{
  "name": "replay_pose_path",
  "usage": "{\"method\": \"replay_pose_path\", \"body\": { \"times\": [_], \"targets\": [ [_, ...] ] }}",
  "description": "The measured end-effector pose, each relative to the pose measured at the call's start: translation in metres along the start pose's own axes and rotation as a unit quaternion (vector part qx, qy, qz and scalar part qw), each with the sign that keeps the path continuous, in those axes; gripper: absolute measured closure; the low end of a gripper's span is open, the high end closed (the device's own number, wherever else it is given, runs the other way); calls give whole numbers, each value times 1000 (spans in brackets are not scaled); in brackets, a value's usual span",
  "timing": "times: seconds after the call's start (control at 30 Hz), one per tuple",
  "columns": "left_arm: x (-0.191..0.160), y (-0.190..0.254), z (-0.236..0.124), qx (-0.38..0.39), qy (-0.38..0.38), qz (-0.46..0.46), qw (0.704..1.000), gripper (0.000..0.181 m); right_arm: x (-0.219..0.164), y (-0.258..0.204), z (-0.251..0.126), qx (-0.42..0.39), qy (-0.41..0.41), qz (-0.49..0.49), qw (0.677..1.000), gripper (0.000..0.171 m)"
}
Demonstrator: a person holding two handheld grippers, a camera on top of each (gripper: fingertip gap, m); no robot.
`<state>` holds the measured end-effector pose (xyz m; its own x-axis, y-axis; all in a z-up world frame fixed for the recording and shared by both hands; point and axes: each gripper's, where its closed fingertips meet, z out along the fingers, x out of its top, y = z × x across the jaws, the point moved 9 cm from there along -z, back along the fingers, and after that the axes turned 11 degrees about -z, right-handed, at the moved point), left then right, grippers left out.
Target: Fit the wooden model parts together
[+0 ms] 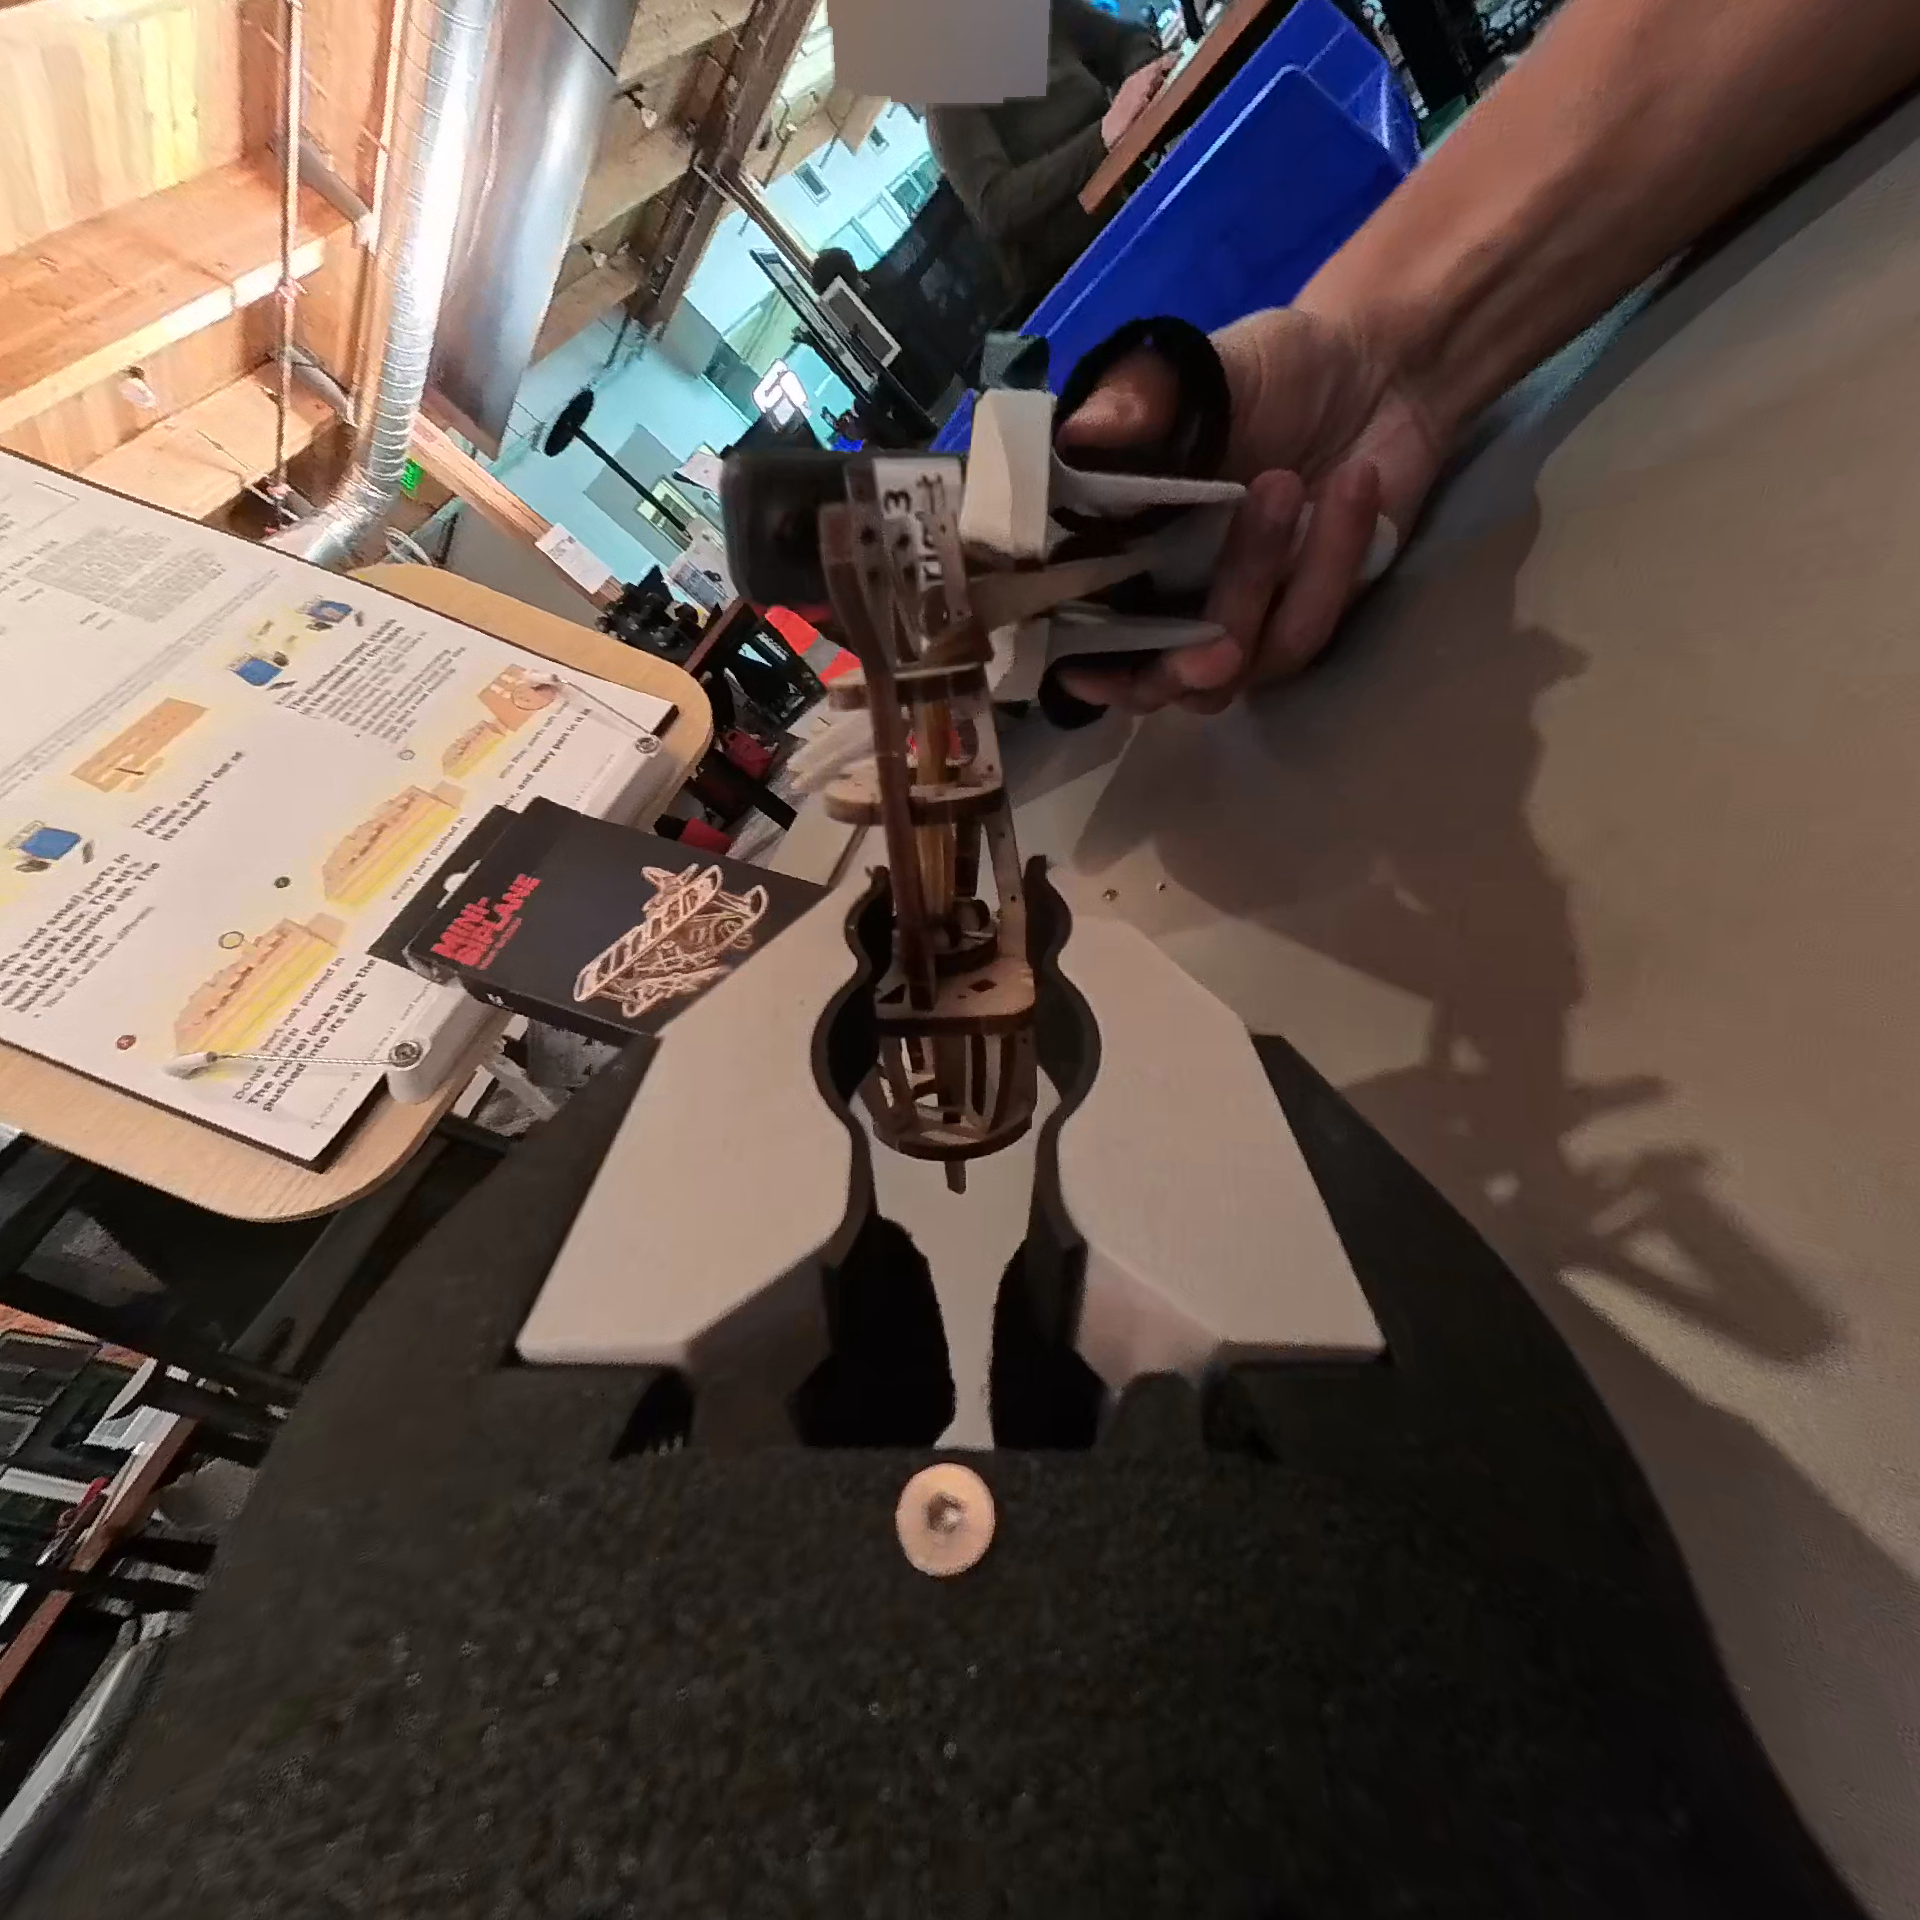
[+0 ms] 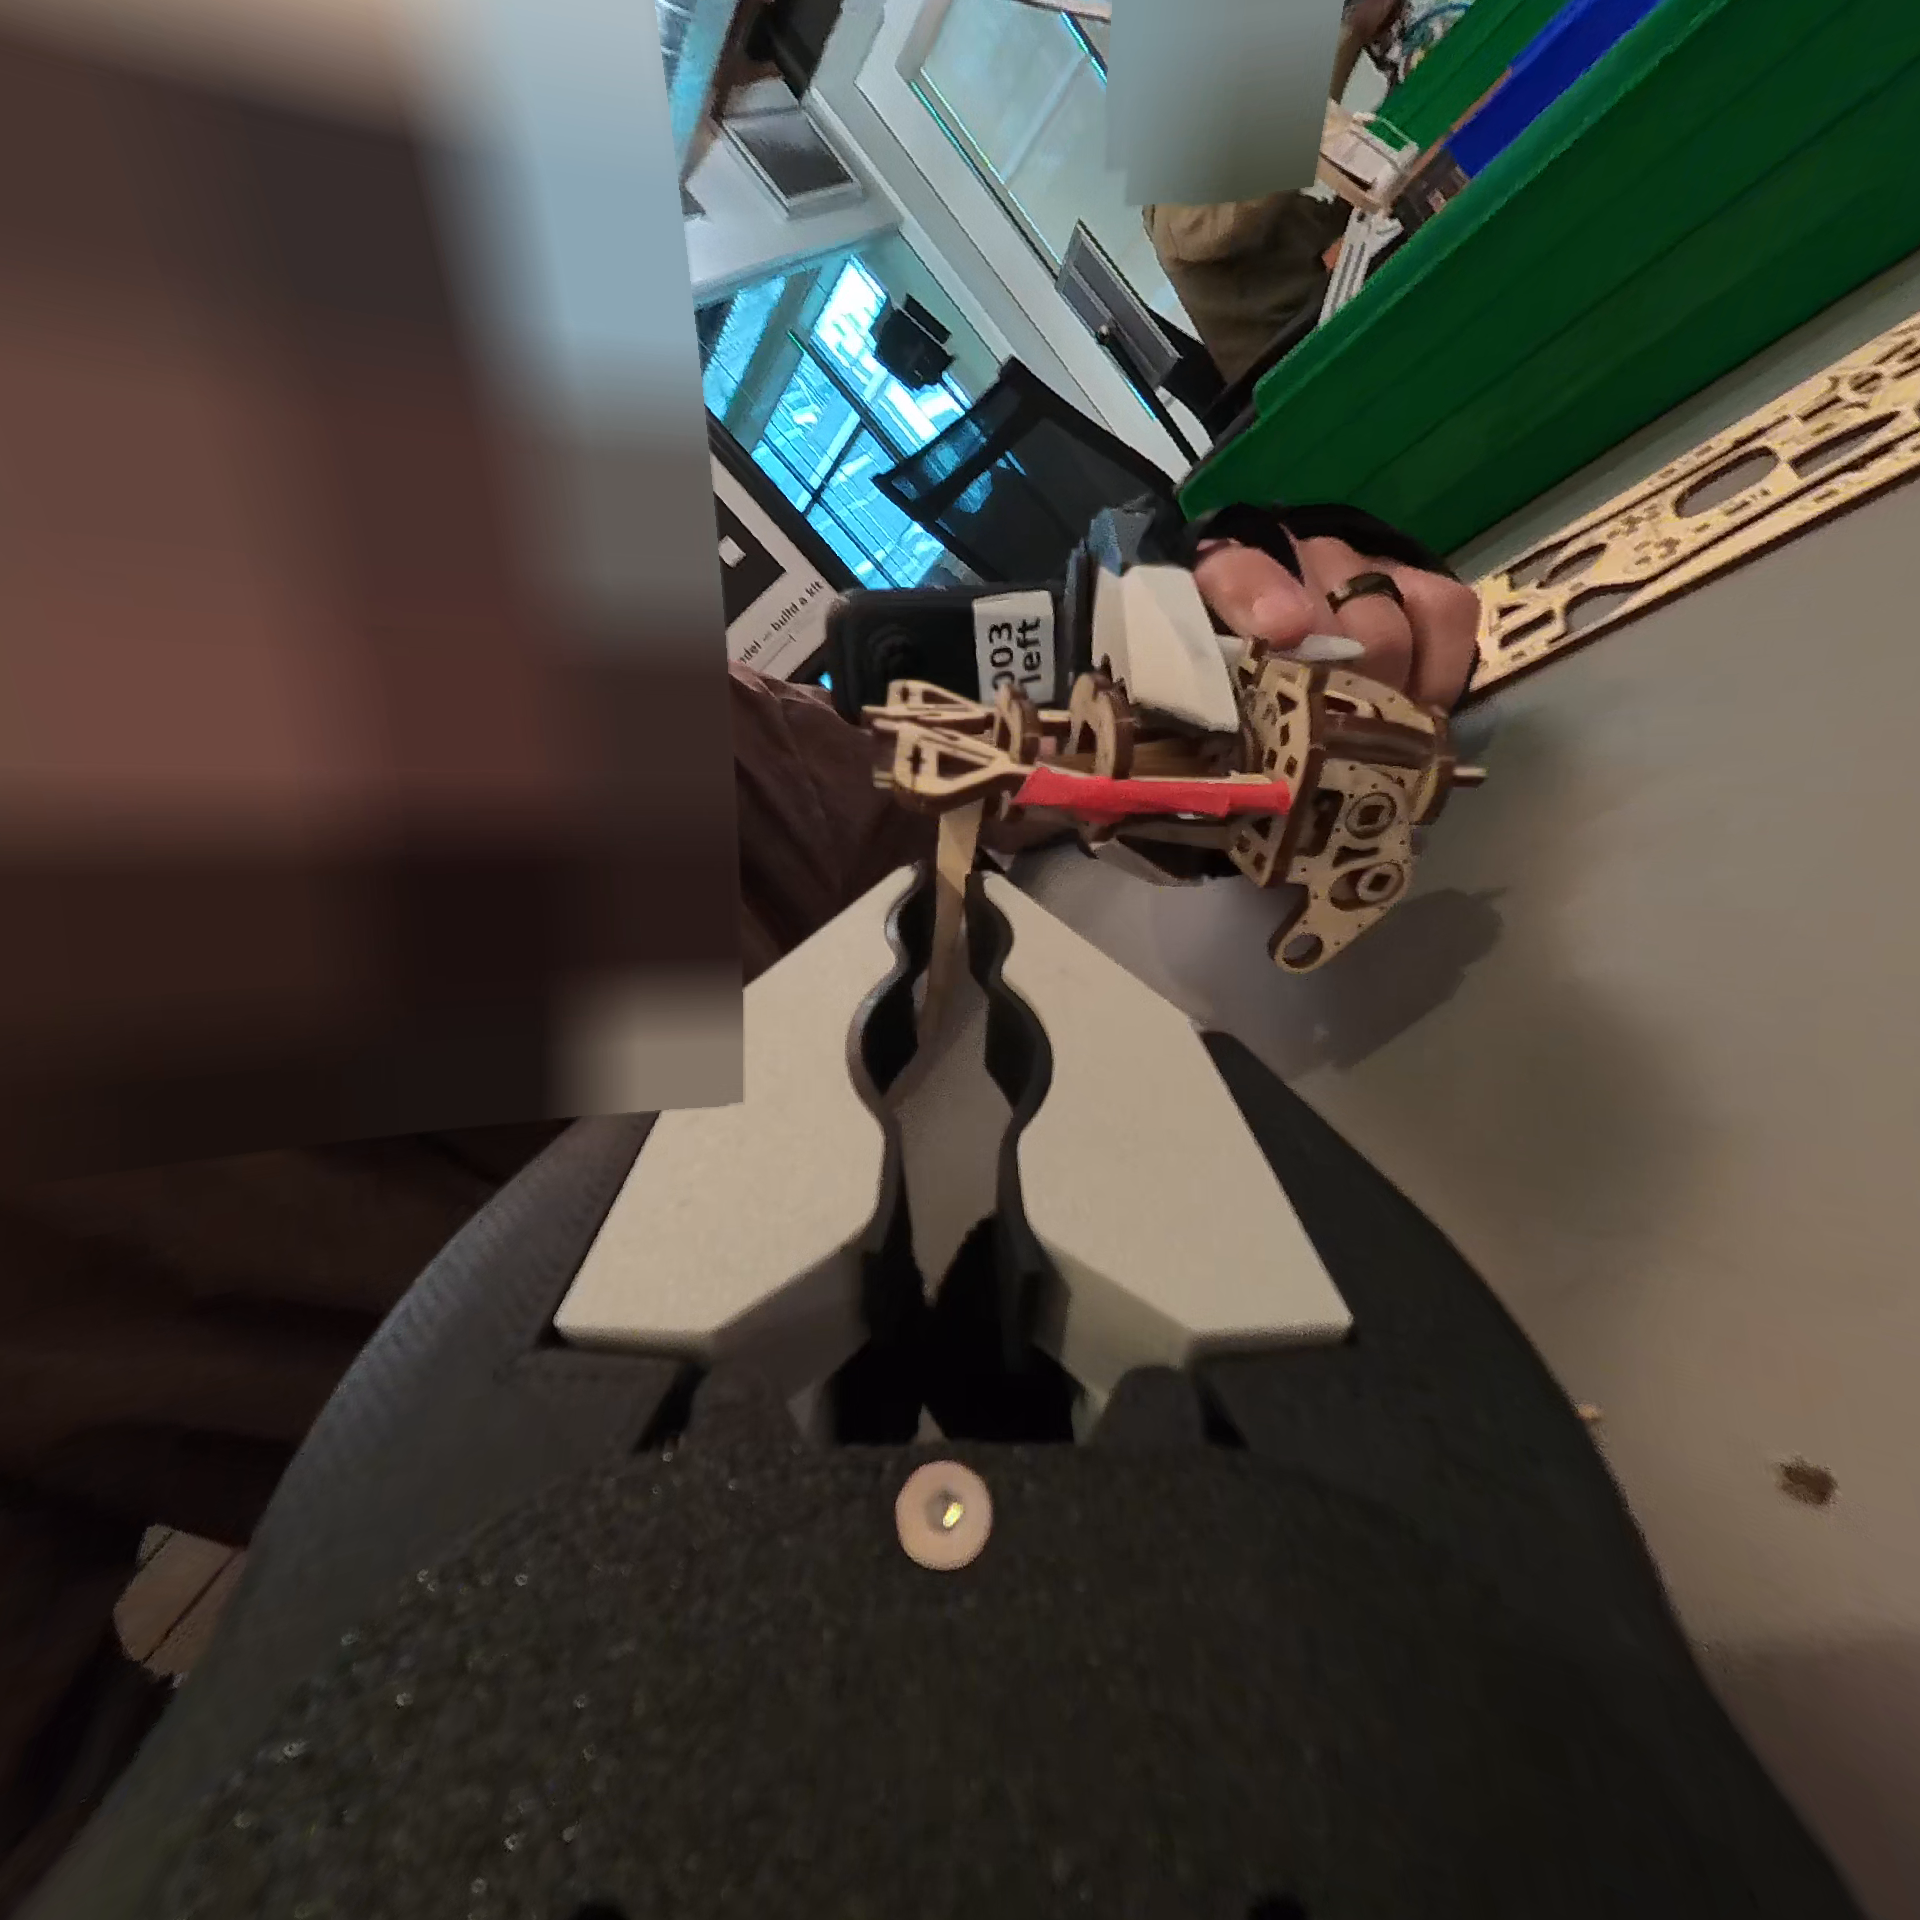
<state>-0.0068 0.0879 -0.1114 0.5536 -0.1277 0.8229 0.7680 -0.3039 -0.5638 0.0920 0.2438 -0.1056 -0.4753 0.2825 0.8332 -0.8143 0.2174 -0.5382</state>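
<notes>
A partly built wooden model plane point(image 1: 940, 997) stands nose down between the grey fingers of my left gripper point(image 1: 956, 914), which is shut on its round nose frame. In the right wrist view the model point(image 2: 1320, 790) lies sideways in the air, with a red strip point(image 2: 1143, 795) along its body. My right gripper point(image 2: 943, 896) is shut on a thin pale wooden strip point(image 2: 948, 935) that hangs from the model's tail end. The right gripper also shows in the left wrist view point(image 1: 997, 530), held by a hand at the model's far end. The left gripper shows far off in the right wrist view point(image 2: 1153, 644).
A printed instruction sheet on a wooden board point(image 1: 260, 790) and a black kit box point(image 1: 613, 935) lie at the left. A blue bin point(image 1: 1247, 208) and a green bin point(image 2: 1558, 312) stand behind. A laser-cut wooden parts sheet point(image 2: 1662, 499) lies on the grey table point(image 1: 1558, 831). Spacing between my two grippers at the tips: around 5 cm.
</notes>
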Motion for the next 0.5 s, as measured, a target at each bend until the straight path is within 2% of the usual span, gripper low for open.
{"method": "replay_pose_path", "body": {
  "times": [0.2,0.5],
  "targets": [
    [-5,9,5,-29,-38,14,999,159,-2,-4,-3,-40,-81,-7,996,167],
    [-9,18,10,-48,-78,26,995,159,-4,-8,0,-83,-147,-23,985,167]
  ]
}}
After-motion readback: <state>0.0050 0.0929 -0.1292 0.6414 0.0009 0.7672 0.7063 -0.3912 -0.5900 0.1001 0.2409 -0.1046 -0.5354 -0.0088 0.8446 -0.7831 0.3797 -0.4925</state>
